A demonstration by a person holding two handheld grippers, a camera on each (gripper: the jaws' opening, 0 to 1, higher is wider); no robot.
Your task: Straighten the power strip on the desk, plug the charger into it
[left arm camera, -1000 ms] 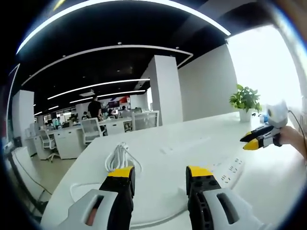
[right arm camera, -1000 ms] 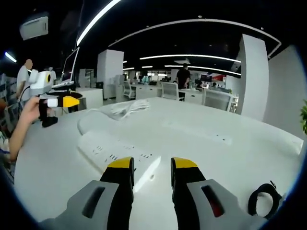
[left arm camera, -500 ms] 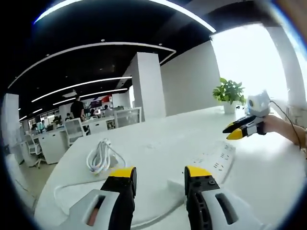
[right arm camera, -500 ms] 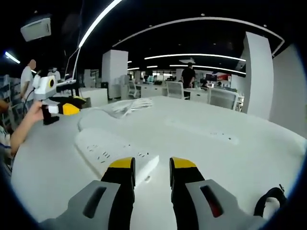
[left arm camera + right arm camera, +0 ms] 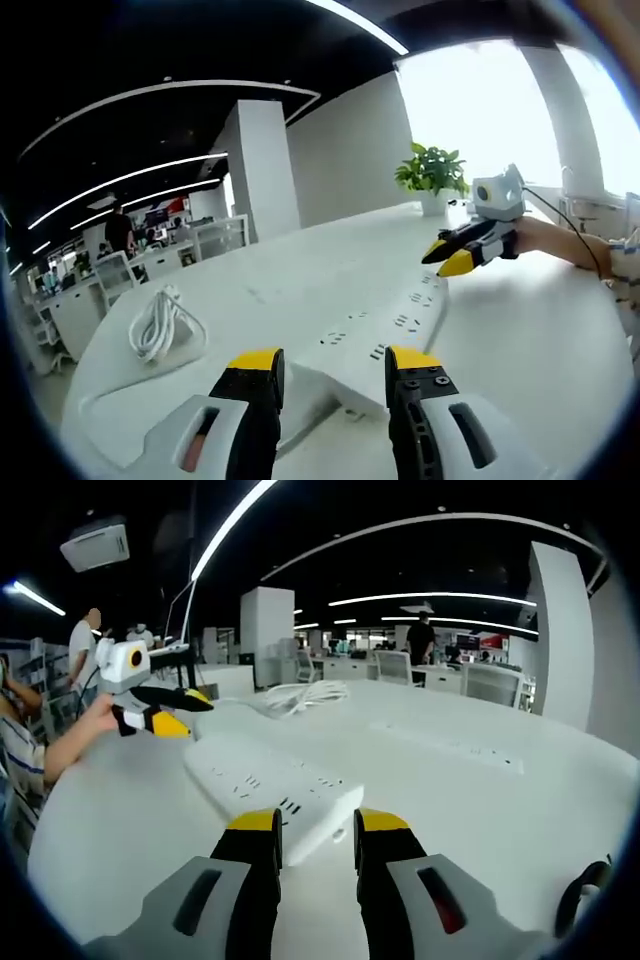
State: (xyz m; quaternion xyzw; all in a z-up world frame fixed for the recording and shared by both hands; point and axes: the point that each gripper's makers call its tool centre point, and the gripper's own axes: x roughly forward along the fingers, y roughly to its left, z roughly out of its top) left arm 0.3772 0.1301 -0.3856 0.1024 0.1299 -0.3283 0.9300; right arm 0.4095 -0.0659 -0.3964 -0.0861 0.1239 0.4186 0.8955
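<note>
In the left gripper view, a coiled white cable (image 5: pixel 157 325) lies at the left on the white worktop (image 5: pixel 300 290). The left gripper (image 5: pixel 331 366) rises from the bottom with its yellow-tipped jaws parted and nothing between them; the near end of the white power strip (image 5: pixel 370 335) lies just ahead of the tips, and the strip runs away to the right. At its far end the right gripper (image 5: pixel 448 260) hovers just above it, held in a hand (image 5: pixel 545 240), and how far its jaws stand apart cannot be told from here. A potted plant (image 5: pixel 432 175) stands beyond, by the bright window. In the right gripper view, the left gripper (image 5: pixel 175 712) shows at the left over the strip's far end (image 5: pixel 275 790), jaws slightly parted. The strip runs toward the right gripper (image 5: pixel 317 825), whose jaws are open and empty, the strip's near end just before them. At the far right edge lies a black looped thing (image 5: pixel 585 900), too cut off to name.
</note>
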